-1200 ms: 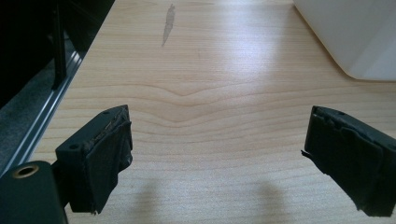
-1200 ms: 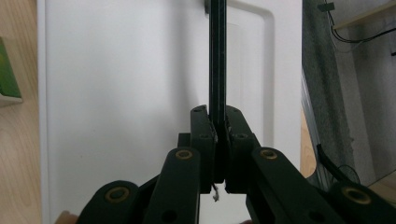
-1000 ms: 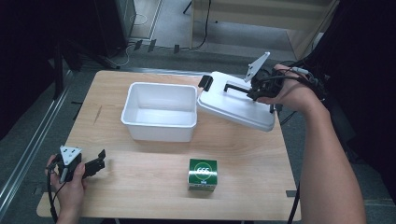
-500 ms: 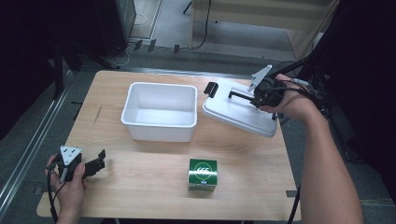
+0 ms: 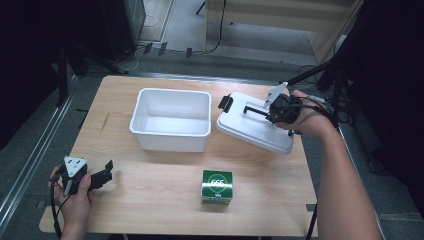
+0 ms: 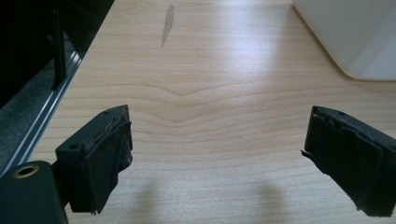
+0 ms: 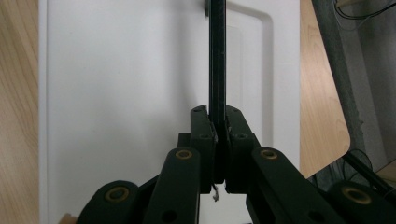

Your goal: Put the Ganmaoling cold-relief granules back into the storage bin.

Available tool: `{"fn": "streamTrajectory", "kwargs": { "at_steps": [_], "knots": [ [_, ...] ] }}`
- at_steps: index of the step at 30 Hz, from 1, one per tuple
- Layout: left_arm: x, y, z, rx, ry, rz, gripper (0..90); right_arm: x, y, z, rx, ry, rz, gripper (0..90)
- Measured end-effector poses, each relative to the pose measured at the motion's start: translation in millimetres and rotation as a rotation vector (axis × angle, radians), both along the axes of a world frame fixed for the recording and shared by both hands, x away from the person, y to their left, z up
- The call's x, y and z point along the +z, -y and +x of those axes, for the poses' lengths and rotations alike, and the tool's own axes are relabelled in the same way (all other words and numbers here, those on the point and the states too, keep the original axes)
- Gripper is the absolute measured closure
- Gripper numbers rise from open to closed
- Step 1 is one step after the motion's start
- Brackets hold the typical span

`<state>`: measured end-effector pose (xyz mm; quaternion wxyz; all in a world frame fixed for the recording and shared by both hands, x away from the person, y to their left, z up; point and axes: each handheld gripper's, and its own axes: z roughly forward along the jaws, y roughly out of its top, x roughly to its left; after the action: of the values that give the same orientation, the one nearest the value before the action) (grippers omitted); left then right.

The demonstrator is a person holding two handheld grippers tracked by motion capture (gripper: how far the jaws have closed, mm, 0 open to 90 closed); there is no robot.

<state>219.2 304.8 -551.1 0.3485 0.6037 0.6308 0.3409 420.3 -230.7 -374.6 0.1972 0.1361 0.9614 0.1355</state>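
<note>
Pale wood with a flowing grain makes up the worktop point(image 5: 150, 200), a rectangle with rounded corners; a short dark streak marks it near the left edge. Close to the far edge, left of centre, stands a white plastic tub point(image 5: 171, 119), smooth-walled, rectangular and hollow. Just beside it toward the right edge lies a white lid point(image 5: 252, 131), flat with a raised rim, a black clasp at its near-left corner and a thin black handle point(image 7: 217, 56) running down its middle. The right gripper point(image 7: 217, 140) is clenched on that handle, its 2 jaws pressed against either side of the bar, while the lid's far end overhangs the right edge slightly. A small green carton point(image 5: 216, 186) with white print sits near the front edge, well apart from both tub and lid. At the front-left corner the left gripper point(image 5: 97, 177) rests low with its 2 taped jaws spread wide, bare board between them. Broad bare wood lies along the front and left edges.
</note>
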Motion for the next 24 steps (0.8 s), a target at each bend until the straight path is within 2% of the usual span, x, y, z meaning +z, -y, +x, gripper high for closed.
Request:
{"fn": "streamTrajectory", "kwargs": {
  "at_steps": [24],
  "knots": [
    [-0.2,0.7,-0.2,0.0,0.0,0.002,8.4,-58.2,9.5,-8.8,-0.016,-0.014,-0.028,85.5]
  ]
}}
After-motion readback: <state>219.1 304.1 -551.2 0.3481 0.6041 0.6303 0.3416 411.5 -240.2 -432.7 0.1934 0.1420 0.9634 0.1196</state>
